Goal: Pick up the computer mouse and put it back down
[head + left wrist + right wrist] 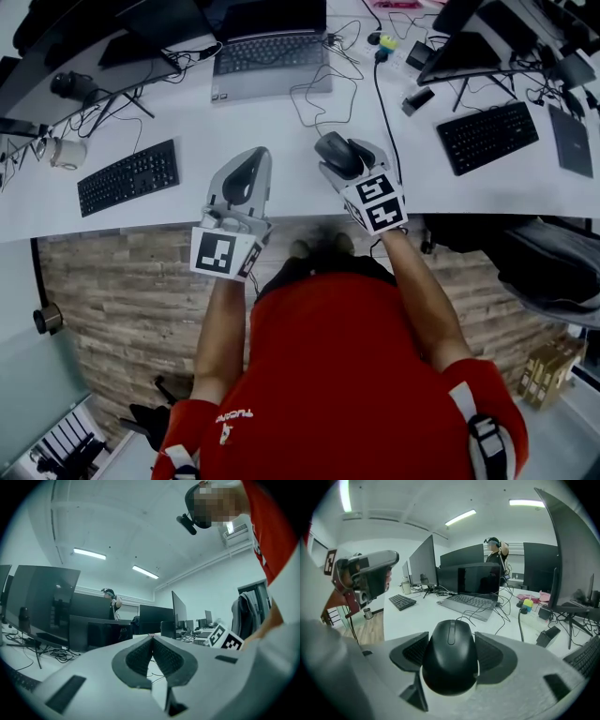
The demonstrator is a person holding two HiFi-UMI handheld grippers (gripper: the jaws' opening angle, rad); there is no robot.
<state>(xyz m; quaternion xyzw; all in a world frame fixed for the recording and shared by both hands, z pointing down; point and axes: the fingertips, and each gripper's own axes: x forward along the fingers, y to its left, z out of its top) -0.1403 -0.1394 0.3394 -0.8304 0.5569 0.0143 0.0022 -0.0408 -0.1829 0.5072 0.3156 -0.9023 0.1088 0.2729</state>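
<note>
The computer mouse [450, 656] was a smooth, matte black dome with a narrow scroll wheel set in its front, and a thin black cable [465, 616] ran from its nose onto the white table [281, 122]. The right gripper [343, 156] had a pale grey, hard plastic shell. Its fingers [493, 656] carried dark pads with a fine ribbed grain and were clenched on the two sides of the mouse. In the head view the mouse sat in that grip over the table, close to its near edge; whether it touched the surface could not be told. The left gripper [152, 638] was built of the same grey shell, and its ribbed fingers [171, 658] were clenched tip to tip on nothing, leaving a teardrop gap behind the tips. A black-and-white marker cube [225, 253] capped its rear.

Both bare forearms reached forward from red sleeves. The right gripper tipped nose-down toward the table, while the left pointed level beside it, just over the table's near edge, well short of the black keyboard [128, 176].
</note>
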